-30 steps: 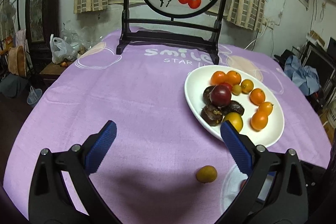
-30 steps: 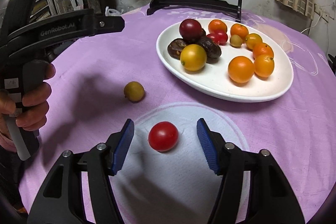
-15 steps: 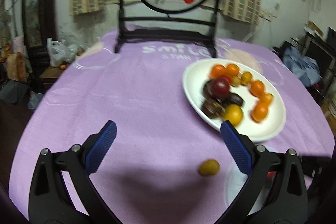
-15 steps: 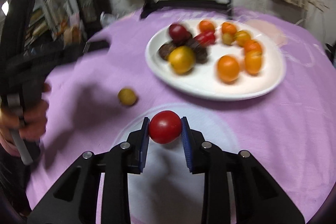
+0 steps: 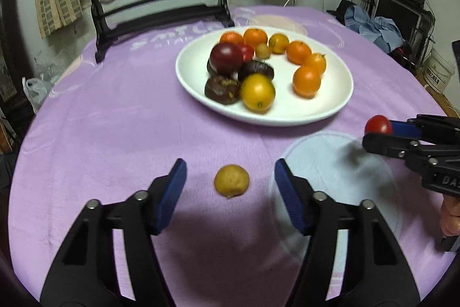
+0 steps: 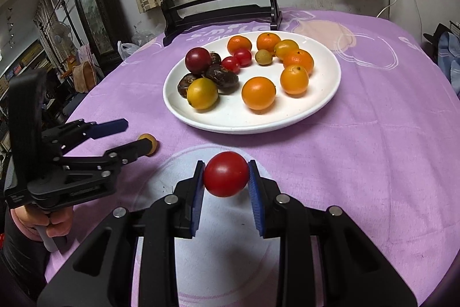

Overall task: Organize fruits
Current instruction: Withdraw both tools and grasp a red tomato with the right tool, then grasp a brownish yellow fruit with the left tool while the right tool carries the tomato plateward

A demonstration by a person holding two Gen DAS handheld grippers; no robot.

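Two tools busy: right tool (image 6: pixel 226 183) clamps the red tomato (image 6: pixel 226 174); left tool (image 5: pixel 230 186), jaws just narrowing, straddles the tan fruit (image 5: pixel 231 181) untouched.

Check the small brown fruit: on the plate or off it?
Off. The small brown fruit lies on the purple cloth, short of the white plate, between the open left tongs.

Left hand-held gripper (image 5: pixel 230 180) with jaws just closing, straddling but not touching a tan round fruit (image 5: pixel 231 181) on the purple-covered counter (image 5: pixel 115 120), white plate (image 5: pixel 330 105) of mixed fruit toward the far edge, right hand-held gripper (image 5: pixel 382 131) clamping a red tomato (image 5: pixel 378 125) at the right edge
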